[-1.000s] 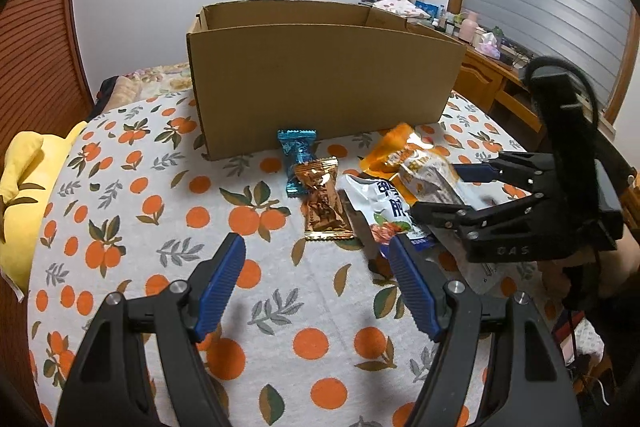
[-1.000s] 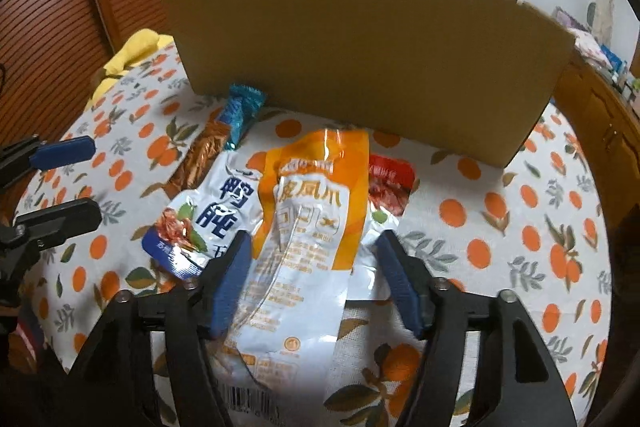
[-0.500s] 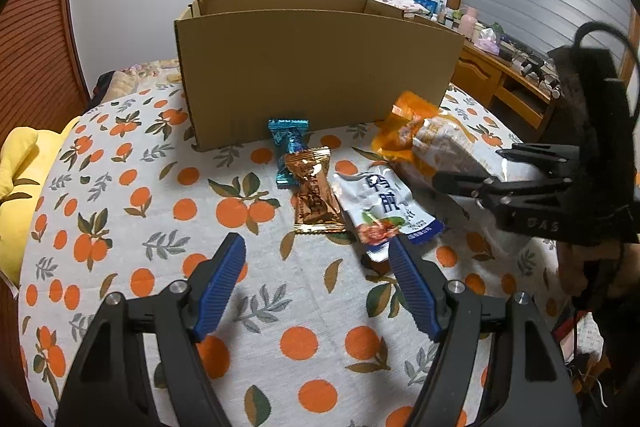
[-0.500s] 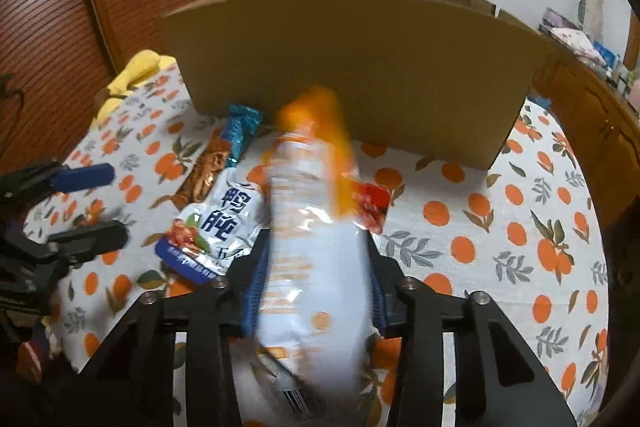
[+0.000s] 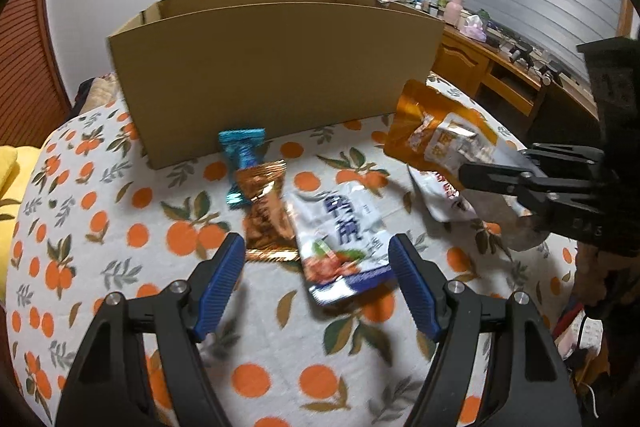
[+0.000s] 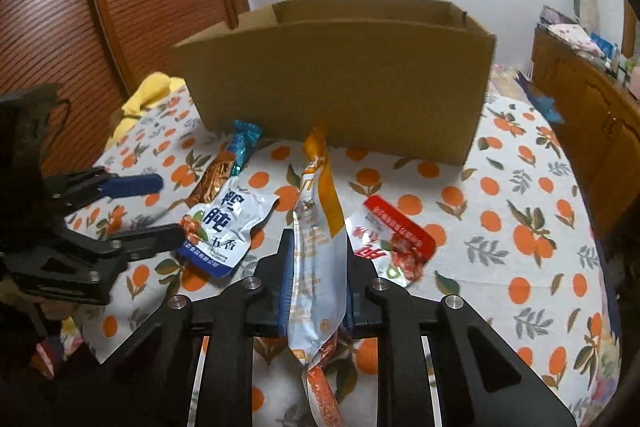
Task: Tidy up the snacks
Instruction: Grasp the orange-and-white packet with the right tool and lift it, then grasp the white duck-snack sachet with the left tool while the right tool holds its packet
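Snacks lie loose on the orange-print tablecloth [image 5: 120,227] in front of an open cardboard box [image 5: 276,67], and one of them is off the cloth: the right gripper [image 6: 316,279] has its blue pads pressed tight on an orange-and-silver pouch [image 6: 320,239], which it holds edge-on and clear of the table, the orange top pointing toward the box and the bottom end drooping below the jaws. The left gripper [image 5: 316,275] hangs spread wide and holding nothing, low over a white-and-blue packet [image 5: 340,231] that lies flat between its two fingers without, as far as I can make out, being touched. Beside that packet sit a brown foil bar [image 5: 264,211] and, nearer the box wall, a teal wrapped sweet [image 5: 242,155]; a red-and-white packet [image 6: 396,239] lies to the right, just under where the pouch is carried. So the step in hand looks like the carry of the first pouch to the box. What it calls for next, I would say, is height: the box wall stands well above the pouch, so the right hand must raise it over the rim before letting go, minding the floppy tail that could catch the edge. The left hand seems placed to close on the white-and-blue packet
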Motion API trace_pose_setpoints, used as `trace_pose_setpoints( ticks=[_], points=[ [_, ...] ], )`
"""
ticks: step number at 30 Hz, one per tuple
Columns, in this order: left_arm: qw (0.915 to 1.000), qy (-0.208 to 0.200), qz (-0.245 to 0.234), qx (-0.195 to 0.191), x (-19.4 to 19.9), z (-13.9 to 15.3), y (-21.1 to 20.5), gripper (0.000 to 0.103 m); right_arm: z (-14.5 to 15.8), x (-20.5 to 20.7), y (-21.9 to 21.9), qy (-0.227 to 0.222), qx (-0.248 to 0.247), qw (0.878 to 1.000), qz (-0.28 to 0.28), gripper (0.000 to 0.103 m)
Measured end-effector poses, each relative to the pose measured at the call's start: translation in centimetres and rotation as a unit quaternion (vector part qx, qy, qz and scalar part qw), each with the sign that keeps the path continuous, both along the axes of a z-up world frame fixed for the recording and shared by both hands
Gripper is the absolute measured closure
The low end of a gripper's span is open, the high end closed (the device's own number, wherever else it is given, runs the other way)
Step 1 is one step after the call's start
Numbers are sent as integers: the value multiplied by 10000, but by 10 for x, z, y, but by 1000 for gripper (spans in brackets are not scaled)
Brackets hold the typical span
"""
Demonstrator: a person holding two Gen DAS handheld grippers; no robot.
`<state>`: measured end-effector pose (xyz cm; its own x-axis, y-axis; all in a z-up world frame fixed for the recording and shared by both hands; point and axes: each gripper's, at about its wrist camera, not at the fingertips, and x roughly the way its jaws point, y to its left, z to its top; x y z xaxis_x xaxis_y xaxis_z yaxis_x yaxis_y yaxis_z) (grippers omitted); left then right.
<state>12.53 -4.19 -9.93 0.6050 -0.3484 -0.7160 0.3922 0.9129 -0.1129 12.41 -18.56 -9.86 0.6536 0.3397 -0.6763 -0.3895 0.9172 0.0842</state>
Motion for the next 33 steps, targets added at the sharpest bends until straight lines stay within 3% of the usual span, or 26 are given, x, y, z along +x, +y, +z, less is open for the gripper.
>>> trace_pose_setpoints(
  ticks=[6, 18, 22, 26, 33],
  points=[
    [9997, 149, -138, 93, 13, -6, -19, 37, 11, -13, -20, -174, 59, 9997, -168, 86],
    [9979, 398, -86, 497, 28, -16, -40, 36, 2, -23, -52, -221, -28, 9982, -559, 86],
    [9973, 353, -76, 641, 30, -17, -50, 36, -5, -24, -56, -212, -13, 9980, -601, 86],
    [9970, 291, -203, 693, 24, -17, -53, 46, -10, -25, -57, -201, 33, 9979, -612, 85],
    [9973, 226, -301, 636, 16, -15, -48, 48, -11, -26, -54, -241, -4, 9979, -598, 85]
  ],
)
